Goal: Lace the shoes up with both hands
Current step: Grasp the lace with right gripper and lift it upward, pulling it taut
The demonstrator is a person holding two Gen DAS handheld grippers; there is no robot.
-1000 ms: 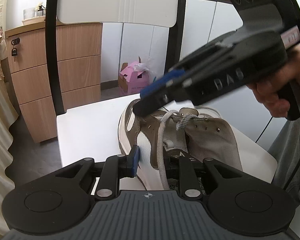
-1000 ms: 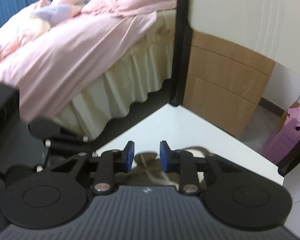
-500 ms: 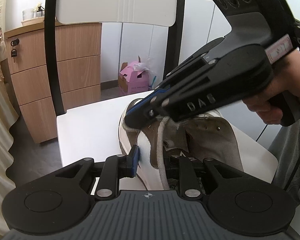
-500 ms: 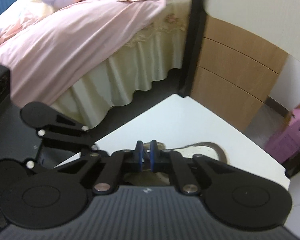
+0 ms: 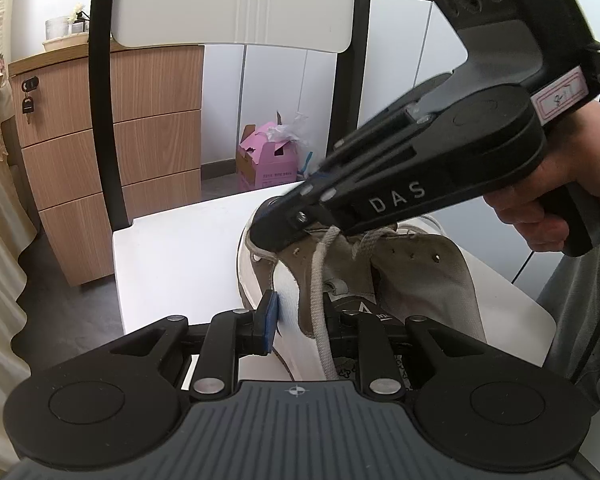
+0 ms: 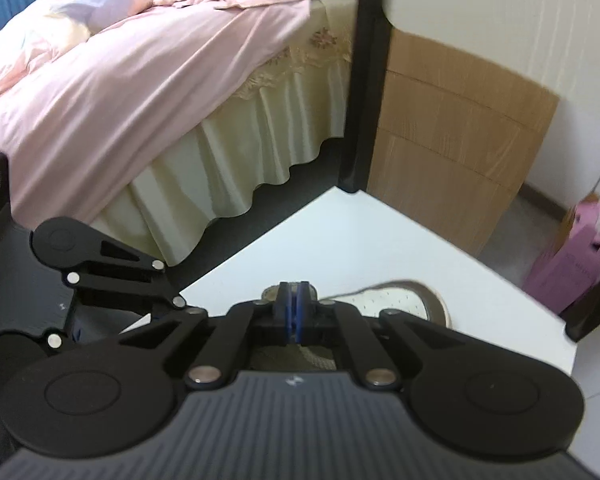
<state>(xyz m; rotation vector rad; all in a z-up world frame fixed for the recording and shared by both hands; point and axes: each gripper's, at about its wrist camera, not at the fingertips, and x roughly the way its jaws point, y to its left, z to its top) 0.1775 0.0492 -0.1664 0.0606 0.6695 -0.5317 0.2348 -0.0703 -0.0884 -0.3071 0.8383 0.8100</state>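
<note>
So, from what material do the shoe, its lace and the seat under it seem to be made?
Shoe: looks like matte canvas or suede in taupe, with white panels, maybe leather; punched eyelets show.
Lace: woven cotton-like cord, off-white, with visible braid texture.
Seat: smooth white surface, probably plastic or painted board, with a faint sheen.

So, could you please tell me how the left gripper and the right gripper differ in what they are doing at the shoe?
The left gripper has its jaws spread around the shoe's side wall near the heel; the right gripper has its blue pads pressed together.

The left gripper sits low at the shoe's rear; the right gripper reaches down from above to the eyelets near the toe, beside the lace.

Both are black, hand-held tools with blue pads.
</note>
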